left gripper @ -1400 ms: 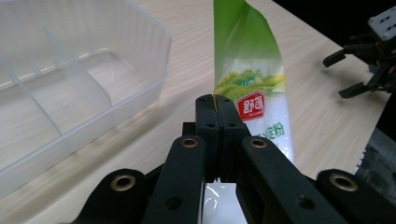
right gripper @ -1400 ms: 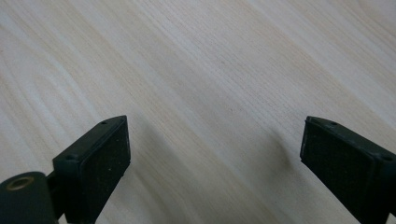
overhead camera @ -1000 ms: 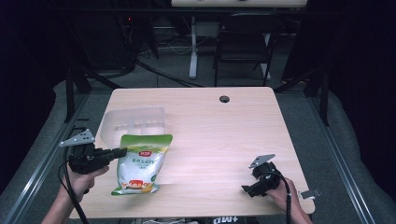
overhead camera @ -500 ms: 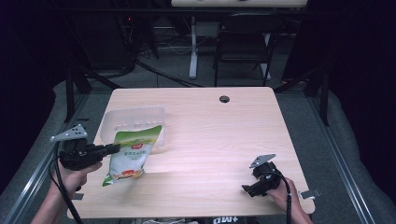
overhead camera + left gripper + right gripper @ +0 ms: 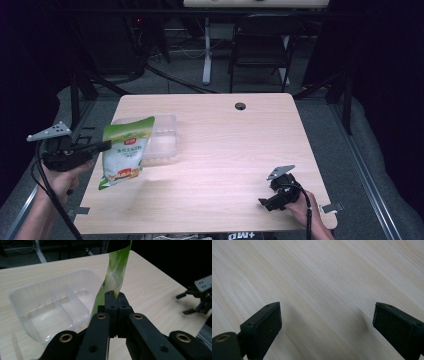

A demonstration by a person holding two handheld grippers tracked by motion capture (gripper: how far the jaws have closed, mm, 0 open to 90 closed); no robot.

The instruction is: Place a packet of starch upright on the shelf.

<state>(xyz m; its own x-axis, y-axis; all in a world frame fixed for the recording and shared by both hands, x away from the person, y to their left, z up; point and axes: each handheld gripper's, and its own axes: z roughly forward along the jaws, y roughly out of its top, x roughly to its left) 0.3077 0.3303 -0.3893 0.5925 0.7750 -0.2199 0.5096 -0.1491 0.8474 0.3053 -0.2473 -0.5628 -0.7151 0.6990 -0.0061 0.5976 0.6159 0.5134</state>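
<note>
Green-and-white printed snack pouch (image 5: 125, 151) hangs in the air from my left gripper (image 5: 102, 146), clear of the light wooden table (image 5: 235, 150). My left jaws are pressed together on the pouch's edge; in the left gripper view the thin green film (image 5: 117, 265) rises straight up from between the pads. Pouch hangs tilted, top edge uppermost, bottom corner low over the table's left side. Behind and just beside it stands the clear plastic divided tray (image 5: 161, 142), resting on the table, compartments holding nothing I can see. My right gripper (image 5: 270, 200) sits low near the table's front right corner, well apart from pouch and tray. Its fingers (image 5: 265, 327) are spread wide over bare wood, nothing between them.
</note>
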